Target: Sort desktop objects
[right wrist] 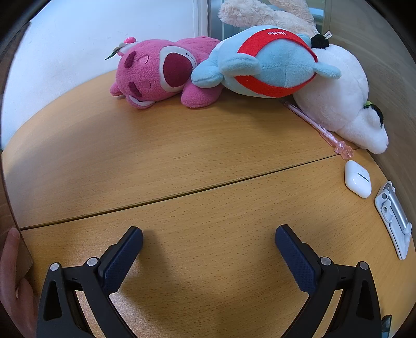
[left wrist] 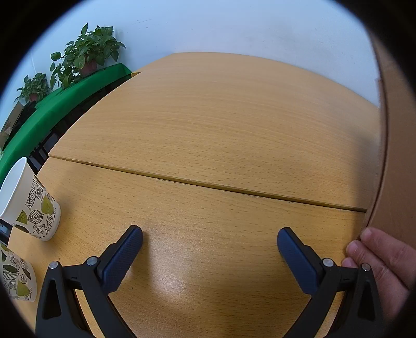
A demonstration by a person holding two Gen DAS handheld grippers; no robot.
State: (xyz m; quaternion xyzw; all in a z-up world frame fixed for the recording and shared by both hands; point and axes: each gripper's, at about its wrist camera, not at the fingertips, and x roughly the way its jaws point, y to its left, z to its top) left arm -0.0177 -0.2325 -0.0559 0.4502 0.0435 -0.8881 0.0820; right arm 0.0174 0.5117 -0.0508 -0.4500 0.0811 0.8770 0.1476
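Both grippers hover over the wooden desk [right wrist: 182,145] with jaws spread wide and nothing between them: left gripper [left wrist: 210,235], right gripper [right wrist: 209,234].

Sortable stuff, right view: pink plush [right wrist: 161,72], blue-and-red plush [right wrist: 270,62] leaning on it, white plush [right wrist: 345,104] beside that, cream plush [right wrist: 267,13] behind, all piled at the far edge. A pink pen [right wrist: 317,127] lies touching the white plush's underside; white earbud case [right wrist: 357,178] just beside the pen's end; a grey-white clip-like gadget [right wrist: 394,215] near the right edge (can't tell what it is).

Left view: two leaf-print paper cups [left wrist: 31,200] and [left wrist: 15,275] at the left edge, far one tipped on its side.

Handling guess: plushes are light, soft, forgiving, so pinch a limb or ear. Cups are light, crushable, so grip the rim gently. Earbud case is smooth, likely slippery, take it across its narrow sides. Pen is thin, low, needs a flat pinch mid-shaft.
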